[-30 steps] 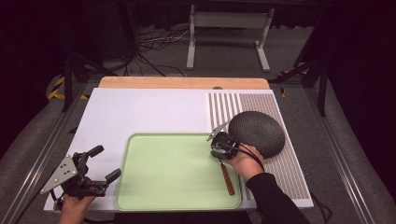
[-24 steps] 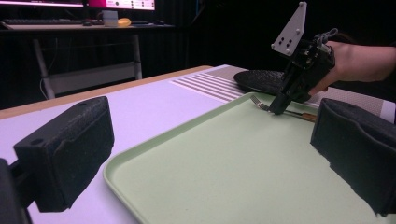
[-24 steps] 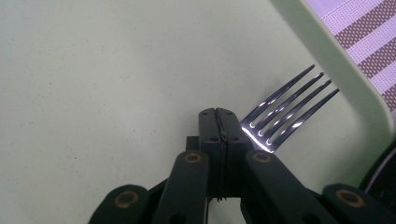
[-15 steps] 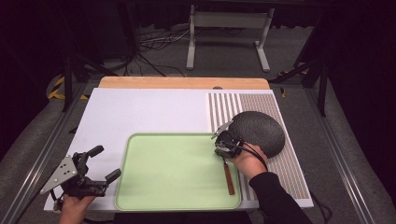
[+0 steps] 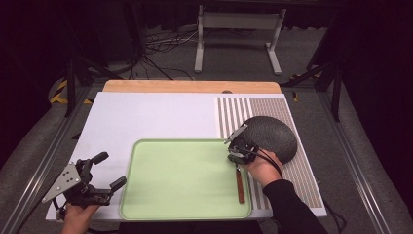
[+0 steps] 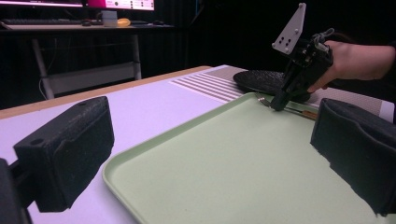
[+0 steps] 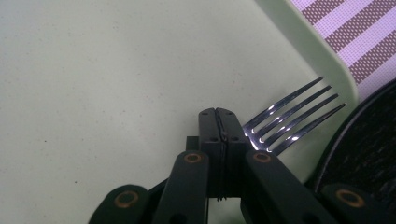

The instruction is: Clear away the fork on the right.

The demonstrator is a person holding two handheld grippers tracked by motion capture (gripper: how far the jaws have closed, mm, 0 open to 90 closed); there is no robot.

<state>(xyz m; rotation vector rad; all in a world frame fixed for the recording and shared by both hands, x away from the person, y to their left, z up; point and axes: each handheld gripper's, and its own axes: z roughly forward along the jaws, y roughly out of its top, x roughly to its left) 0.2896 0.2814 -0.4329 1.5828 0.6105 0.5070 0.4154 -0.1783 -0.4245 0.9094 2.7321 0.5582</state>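
While right hand-held gripper [image 5: 237, 155] tilts down, jaws closed, beside fork [image 7: 292, 119] at tray [image 5: 160, 204] edge, left hand-held gripper [image 5: 108, 170] rests wide open at desk [image 5: 146, 117] corner.

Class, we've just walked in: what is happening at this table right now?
A person works with two handheld grippers. The right gripper is shut at the right edge of the pale green plastic tray, beside a silver fork with a brown wooden handle that lies in the tray; whether it pinches the fork cannot be told. A dark round plate sits just right of the tray. The left gripper is open off the tray's left side.
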